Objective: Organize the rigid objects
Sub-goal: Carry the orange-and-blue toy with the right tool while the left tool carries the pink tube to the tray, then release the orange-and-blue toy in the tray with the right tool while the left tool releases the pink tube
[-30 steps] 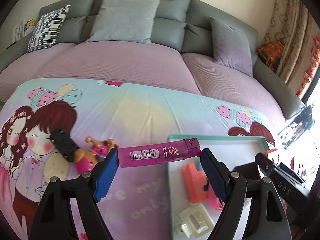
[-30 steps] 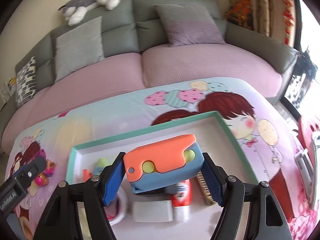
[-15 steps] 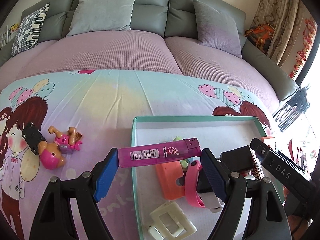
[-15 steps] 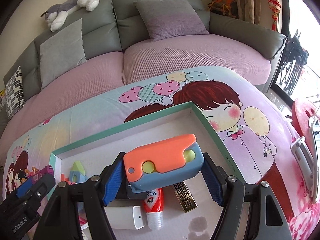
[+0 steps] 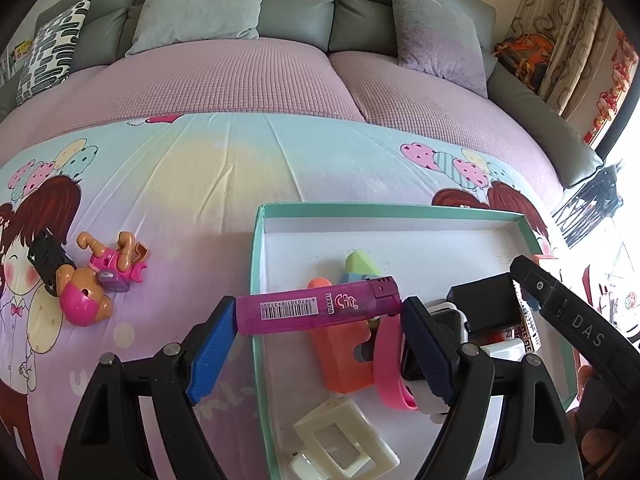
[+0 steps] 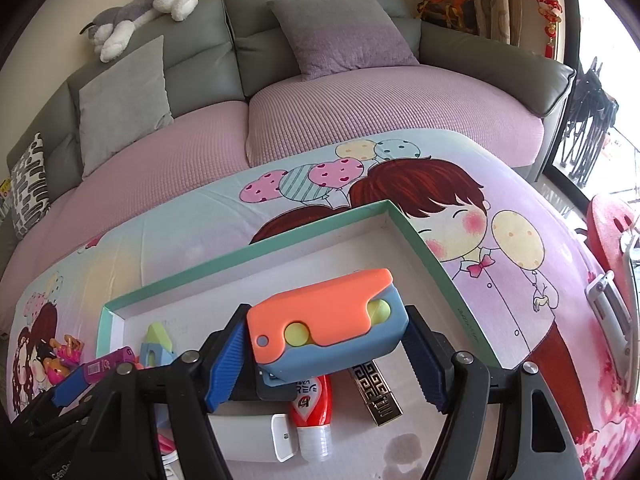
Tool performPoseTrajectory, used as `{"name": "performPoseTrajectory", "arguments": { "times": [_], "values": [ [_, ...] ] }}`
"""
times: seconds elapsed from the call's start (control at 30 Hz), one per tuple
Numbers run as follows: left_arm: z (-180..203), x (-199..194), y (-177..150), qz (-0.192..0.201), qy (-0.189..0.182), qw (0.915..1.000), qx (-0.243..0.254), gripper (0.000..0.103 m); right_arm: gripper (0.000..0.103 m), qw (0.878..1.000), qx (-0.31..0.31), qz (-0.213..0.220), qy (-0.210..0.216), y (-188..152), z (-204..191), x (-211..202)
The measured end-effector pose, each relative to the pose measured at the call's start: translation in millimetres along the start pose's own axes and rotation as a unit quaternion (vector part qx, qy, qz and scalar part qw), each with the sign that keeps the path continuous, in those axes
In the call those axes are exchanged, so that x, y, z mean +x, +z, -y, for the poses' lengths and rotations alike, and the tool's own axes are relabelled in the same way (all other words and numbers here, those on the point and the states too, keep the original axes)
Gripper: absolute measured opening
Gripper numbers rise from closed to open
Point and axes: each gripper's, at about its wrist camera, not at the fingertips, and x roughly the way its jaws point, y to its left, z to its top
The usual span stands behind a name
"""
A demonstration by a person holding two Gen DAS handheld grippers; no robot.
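Observation:
My left gripper (image 5: 318, 332) is shut on a magenta lighter (image 5: 316, 307), held crosswise over the left rim of the teal-edged white tray (image 5: 400, 212). In the right wrist view my right gripper (image 6: 326, 354) is shut on an orange and blue block toy (image 6: 326, 320) above the tray (image 6: 240, 256). Inside the tray lie an orange toy (image 5: 344, 356), a pink band (image 5: 390, 364), a cream buckle (image 5: 348, 436), a red tube (image 6: 312, 412) and a gold-patterned bar (image 6: 376, 392). The left gripper and lighter (image 6: 106, 366) show at the lower left of the right wrist view.
On the cartoon-print cloth (image 5: 180, 184) left of the tray lie a pink and tan toy figure (image 5: 100, 280) and a black piece (image 5: 46, 260). A grey and pink sofa (image 5: 240, 72) with cushions stands behind. The right gripper's black arm (image 5: 568, 320) reaches in over the tray's right side.
The left gripper with the lighter has moved right and lower toward the tray, so more of the tray's contents show. The right gripper keeps the block toy over the tray, nearly still.

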Motion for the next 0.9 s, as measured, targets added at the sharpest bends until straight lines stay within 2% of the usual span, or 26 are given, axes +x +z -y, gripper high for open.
{"name": "performPoseTrajectory", "arguments": {
  "times": [0.3, 0.47, 0.6, 0.63, 0.7, 0.9],
  "values": [
    [-1, -1, 0, -0.003, 0.010, 0.9999, 0.002, 0.083, 0.076, 1.000, -0.011, -0.005, -0.003, -1, -5, 1],
    [-3, -5, 1, 0.002, 0.022, 0.9998, 0.004, 0.084, 0.082, 1.000, -0.018, -0.007, -0.010, -2, -8, 3],
    [-6, -8, 3, 0.007, 0.027, 0.9996, 0.002, 0.086, 0.083, 1.000, -0.022, -0.003, -0.005, -2, -10, 1],
    [-7, -9, 3, 0.008, 0.027, 0.9996, 0.001, 0.087, 0.085, 1.000, -0.024, -0.002, -0.004, -2, -11, 0],
    [-9, -10, 4, 0.011, 0.029, 0.9995, -0.001, 0.088, 0.097, 1.000, -0.025, -0.001, -0.002, -2, -13, 0],
    [-20, -19, 5, 0.028, 0.042, 0.9985, -0.020, 0.089, 0.103, 1.000, -0.022, 0.005, 0.005, -1, -15, -2]
  ]
}}
